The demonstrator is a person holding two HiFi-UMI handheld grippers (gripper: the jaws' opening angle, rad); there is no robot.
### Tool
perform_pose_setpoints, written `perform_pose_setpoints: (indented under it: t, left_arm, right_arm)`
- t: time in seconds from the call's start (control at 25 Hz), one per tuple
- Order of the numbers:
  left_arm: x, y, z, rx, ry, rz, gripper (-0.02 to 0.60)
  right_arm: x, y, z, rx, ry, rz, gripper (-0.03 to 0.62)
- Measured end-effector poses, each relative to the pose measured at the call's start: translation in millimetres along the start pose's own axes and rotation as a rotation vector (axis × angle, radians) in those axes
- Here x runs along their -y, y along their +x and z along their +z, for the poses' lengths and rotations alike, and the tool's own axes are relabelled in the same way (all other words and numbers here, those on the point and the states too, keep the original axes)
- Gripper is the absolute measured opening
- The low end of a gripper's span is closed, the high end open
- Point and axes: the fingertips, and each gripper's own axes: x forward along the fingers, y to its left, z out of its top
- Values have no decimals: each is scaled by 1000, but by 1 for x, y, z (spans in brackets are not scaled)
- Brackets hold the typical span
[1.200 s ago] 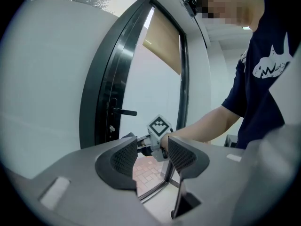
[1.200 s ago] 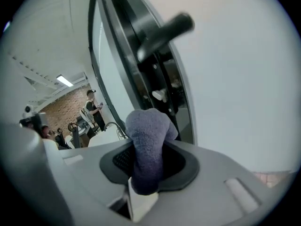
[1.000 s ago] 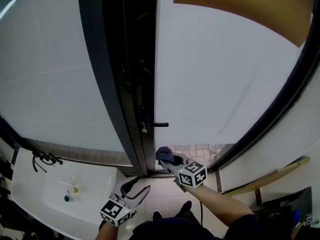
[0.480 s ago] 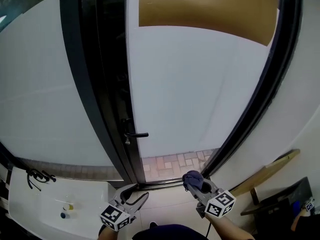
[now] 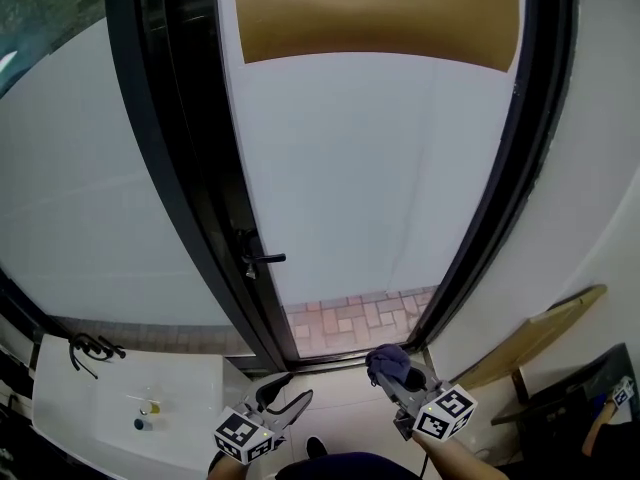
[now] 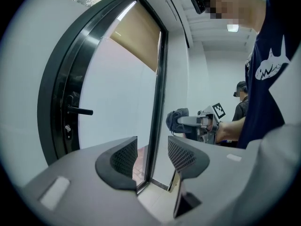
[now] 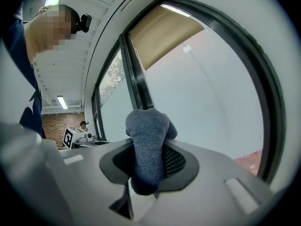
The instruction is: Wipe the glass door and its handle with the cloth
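Note:
A tall glass door [image 5: 370, 168] in a black frame fills the head view, with a tan blind at its top. Its black lever handle [image 5: 262, 259] sticks out from the left frame; the same handle [image 6: 77, 110] shows at the left of the left gripper view. My right gripper [image 5: 392, 369] is low, below and in front of the door, shut on a blue-grey cloth [image 7: 146, 147], apart from the glass. The cloth [image 5: 385, 361] bunches over the jaws. My left gripper [image 5: 290, 398] hangs lower left, open and empty, its jaws [image 6: 149, 155] apart.
A white sink counter [image 5: 110, 408] with a black tap [image 5: 88, 349] lies at the lower left. A wooden board [image 5: 535, 333] leans at the lower right. Reddish paving [image 5: 350, 318] shows through the glass bottom. Another person [image 6: 242, 102] stands far behind.
The view has swung left and up, so the door sits more centred. My right gripper with the cloth has drawn back from the door's bottom corner to the lower right. The left gripper barely moved.

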Motion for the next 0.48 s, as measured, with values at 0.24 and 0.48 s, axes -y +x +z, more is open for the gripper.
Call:
perform_pose_setpoints:
  t: [0.24,0.48]
  left_arm:
    - [30,-12,-7,-35,1,13,199]
    - [61,-17,-10,-30,11,12,201]
  right_arm:
    - [-12,-25,3,6,-2,29,106]
    - [-28,-52,-3,8,2,57,106]
